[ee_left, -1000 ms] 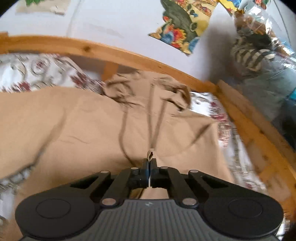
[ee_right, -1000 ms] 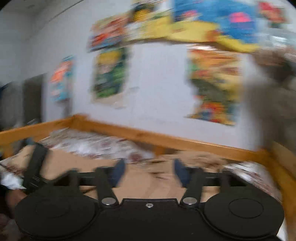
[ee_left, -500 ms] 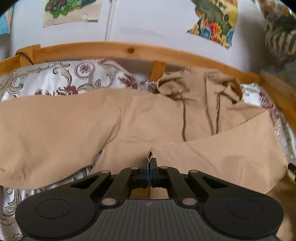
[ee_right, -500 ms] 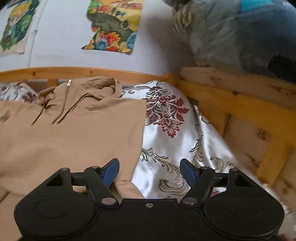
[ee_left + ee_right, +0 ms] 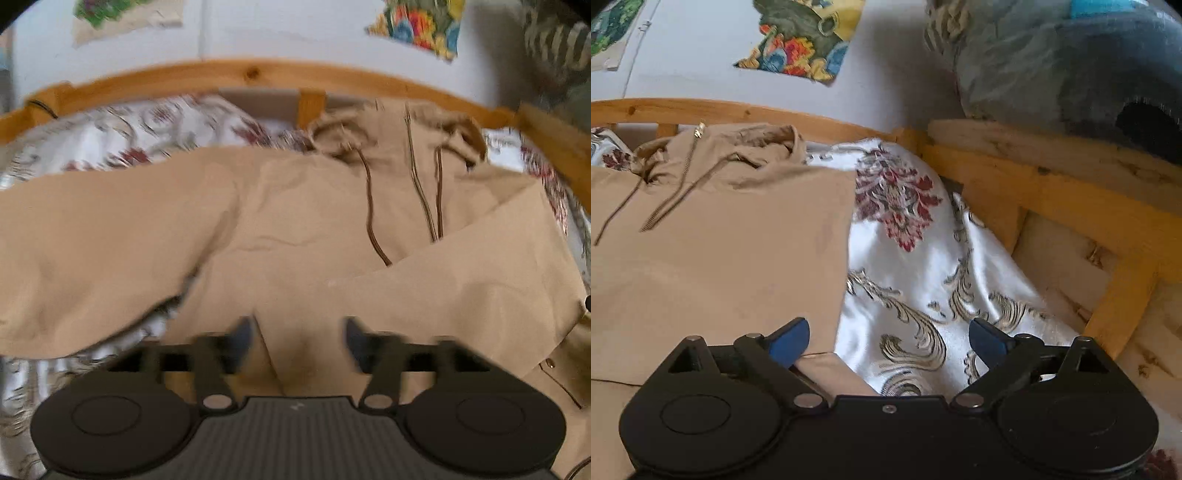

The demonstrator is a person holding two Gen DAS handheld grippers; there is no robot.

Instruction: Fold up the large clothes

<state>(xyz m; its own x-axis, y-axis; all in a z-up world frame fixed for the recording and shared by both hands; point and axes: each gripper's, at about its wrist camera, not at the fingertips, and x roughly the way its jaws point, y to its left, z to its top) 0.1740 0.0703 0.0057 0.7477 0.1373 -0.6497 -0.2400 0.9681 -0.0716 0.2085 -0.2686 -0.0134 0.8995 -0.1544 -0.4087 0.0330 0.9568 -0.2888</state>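
tan hoodie (image 5: 303, 221) | right side folded over front | drawstrings showing

A tan hooded sweatshirt (image 5: 303, 221) lies flat on the bed, its front facing up. The hood (image 5: 402, 129) is bunched at 12 o'clock, with dark drawstrings (image 5: 373, 218) running down toward 6. One sleeve (image 5: 92, 240) stretches toward 9 o'clock; the other sleeve (image 5: 480, 284) is folded across the body from 3.

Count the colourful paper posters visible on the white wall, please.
2 in each view: a floral poster upper right, a green poster upper left. More may lie outside the frames.
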